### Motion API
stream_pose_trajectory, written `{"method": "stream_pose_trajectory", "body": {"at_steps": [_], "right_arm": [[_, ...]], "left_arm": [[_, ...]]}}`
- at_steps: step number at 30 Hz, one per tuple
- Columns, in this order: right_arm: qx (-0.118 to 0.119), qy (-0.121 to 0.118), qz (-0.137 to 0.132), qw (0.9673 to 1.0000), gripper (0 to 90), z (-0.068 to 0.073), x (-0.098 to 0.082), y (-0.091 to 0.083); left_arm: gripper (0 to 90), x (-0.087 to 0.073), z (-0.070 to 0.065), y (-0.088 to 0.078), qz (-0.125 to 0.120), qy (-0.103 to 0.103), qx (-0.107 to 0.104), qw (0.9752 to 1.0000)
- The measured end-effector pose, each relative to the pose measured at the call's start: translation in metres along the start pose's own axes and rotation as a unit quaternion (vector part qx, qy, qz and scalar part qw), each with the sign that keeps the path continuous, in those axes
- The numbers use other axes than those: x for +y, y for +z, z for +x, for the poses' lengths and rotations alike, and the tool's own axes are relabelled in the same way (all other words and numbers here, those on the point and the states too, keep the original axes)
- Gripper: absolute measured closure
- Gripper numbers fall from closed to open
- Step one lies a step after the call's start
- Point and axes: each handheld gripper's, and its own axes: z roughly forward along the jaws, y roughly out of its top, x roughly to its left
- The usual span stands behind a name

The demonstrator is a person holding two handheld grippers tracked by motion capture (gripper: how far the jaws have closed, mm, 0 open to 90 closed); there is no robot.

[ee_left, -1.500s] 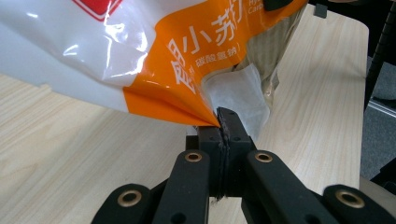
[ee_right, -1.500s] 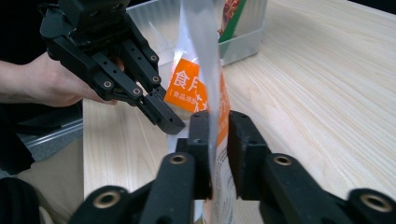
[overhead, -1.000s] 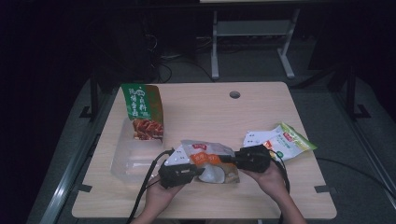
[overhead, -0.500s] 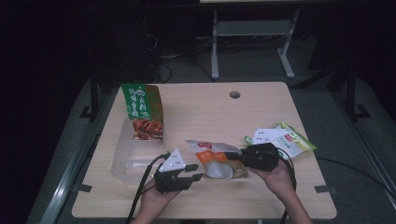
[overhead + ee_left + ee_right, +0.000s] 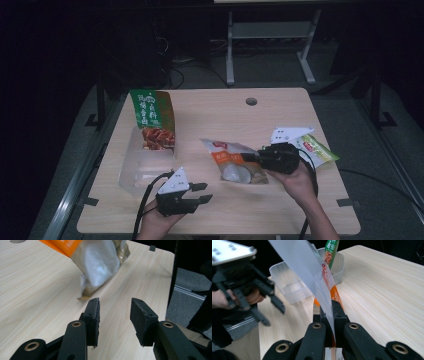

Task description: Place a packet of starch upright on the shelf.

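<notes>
The right gripper (image 5: 252,157) sits right of centre in the high view, held by the person's right hand (image 5: 295,180) entering from the lower right. Its jaws are pressed together on one edge of an orange-and-silver snack pouch (image 5: 235,162). In the right gripper view the two black jaws rise from the bottom centre and pinch the thin pouch (image 5: 322,285) film between them; the pouch extends up and to the left from the jaws, tilted.

In the high view the pouch lies at the centre of the wooden table (image 5: 220,115), its far end toward the upper left and its near end low over the table surface. In the left gripper view the pouch (image 5: 100,262) occupies the upper centre, with its lower corner at or just above the table (image 5: 37,297); contact cannot be confirmed.

The left gripper (image 5: 202,192) is in the lower left of the high view, well apart from the pouch, held by the left hand (image 5: 155,225) at the bottom edge. Its jaws have just been opening and stand spread with nothing between them. The left gripper view confirms the gap: both pads are parted over bare table, below the pouch corner.

A clear plastic bin (image 5: 145,165) stands at the left of the table, with a green snack bag (image 5: 152,120) upright in its far end. A green-and-white packet (image 5: 320,150) lies at the right, just behind the right gripper.
</notes>
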Motion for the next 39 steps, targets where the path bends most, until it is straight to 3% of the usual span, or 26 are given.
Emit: {"method": "stream_pose_trajectory", "body": {"at_steps": [9,39], "right_arm": [[0.012,0.002,0.000,0.9999,90.0,0.000,0.026,0.014],[0.050,-0.028,-0.004,0.9984,90.0,0.017,0.104,0.060]], "left_arm": [[56.5,-0.007,-0.007,-0.011,-0.004,0.004,-0.019,0.9998],[51.5,-0.010,-0.013,-0.018,-0.020,0.018,-0.026,0.9993]]}}
